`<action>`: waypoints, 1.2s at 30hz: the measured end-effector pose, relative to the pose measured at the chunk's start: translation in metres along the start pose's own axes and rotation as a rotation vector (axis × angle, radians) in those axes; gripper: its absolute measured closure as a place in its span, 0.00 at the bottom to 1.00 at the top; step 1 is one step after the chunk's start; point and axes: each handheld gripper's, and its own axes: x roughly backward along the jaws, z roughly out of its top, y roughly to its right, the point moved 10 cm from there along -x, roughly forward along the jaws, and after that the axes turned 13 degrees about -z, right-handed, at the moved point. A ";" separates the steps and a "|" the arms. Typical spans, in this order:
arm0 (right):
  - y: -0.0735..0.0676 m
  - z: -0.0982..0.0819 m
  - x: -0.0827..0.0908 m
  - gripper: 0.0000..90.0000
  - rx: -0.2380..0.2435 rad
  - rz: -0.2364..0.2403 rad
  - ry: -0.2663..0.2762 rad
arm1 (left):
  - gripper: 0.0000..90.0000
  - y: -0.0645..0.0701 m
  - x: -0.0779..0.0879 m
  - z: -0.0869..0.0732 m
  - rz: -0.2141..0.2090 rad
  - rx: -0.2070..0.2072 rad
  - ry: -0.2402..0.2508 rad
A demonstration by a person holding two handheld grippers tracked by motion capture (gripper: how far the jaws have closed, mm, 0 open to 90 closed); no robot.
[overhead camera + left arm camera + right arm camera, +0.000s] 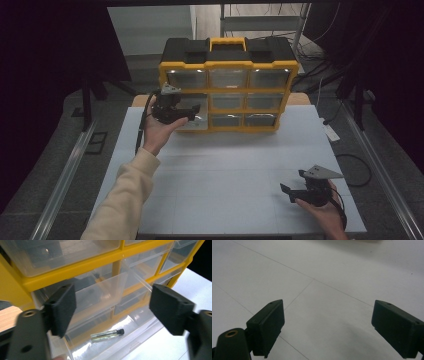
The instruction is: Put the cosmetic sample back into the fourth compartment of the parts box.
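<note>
Vial [107, 335] lies in the organizer's [227, 65] open bottom drawer [130, 340], below the left gripper [112, 310], jaws apart. Light, fragile, slippery: grip mid-body.

Yellow/blk organizer [228, 64] w/ clear drawers [100, 293]; blk-capped clear vial [107, 334]; white table [225, 170].

In the high view the left gripper [192, 111] covers the left end of the yellow cabinet's [228, 64] middle row, so the drawer behind it is hidden. The vial [107, 334] lying in the pulled-out bottom drawer [120, 345] is too small and glary to tell what it holds. In the left gripper view the lower edge cuts off that drawer's front wall, and both black jaws are blurred. The other drawers' contents are hazy behind clear plastic. The right gripper's [292, 189] cable runs off the bottom edge.
</note>
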 end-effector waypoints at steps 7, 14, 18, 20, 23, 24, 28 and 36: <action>0.000 0.000 0.000 0.13 -0.004 0.000 -0.001 | 0.11 0.013 0.014 0.005 -0.073 -0.008 0.055; 0.000 0.000 -0.001 0.13 -0.004 0.002 0.002 | 0.11 0.021 0.020 0.002 -0.111 -0.014 0.047; 0.000 0.000 -0.001 0.13 0.000 0.004 0.005 | 0.12 0.025 0.027 -0.001 -0.131 -0.009 0.062; -0.001 0.000 0.000 0.13 0.003 0.004 0.004 | 0.12 0.027 0.030 -0.003 -0.142 -0.010 0.068; -0.001 0.000 0.001 0.13 -0.001 0.007 0.005 | 0.12 0.032 0.034 -0.008 -0.155 -0.018 0.068; -0.001 -0.001 0.001 0.13 -0.003 0.007 0.004 | 0.12 0.032 0.036 -0.009 -0.155 -0.021 0.065; 0.000 -0.003 0.003 0.13 0.004 0.002 0.001 | 0.13 0.036 0.039 -0.016 -0.166 -0.026 0.059; -0.001 -0.005 0.008 0.14 0.003 -0.010 0.000 | 0.13 0.040 0.046 -0.032 -0.168 -0.043 0.051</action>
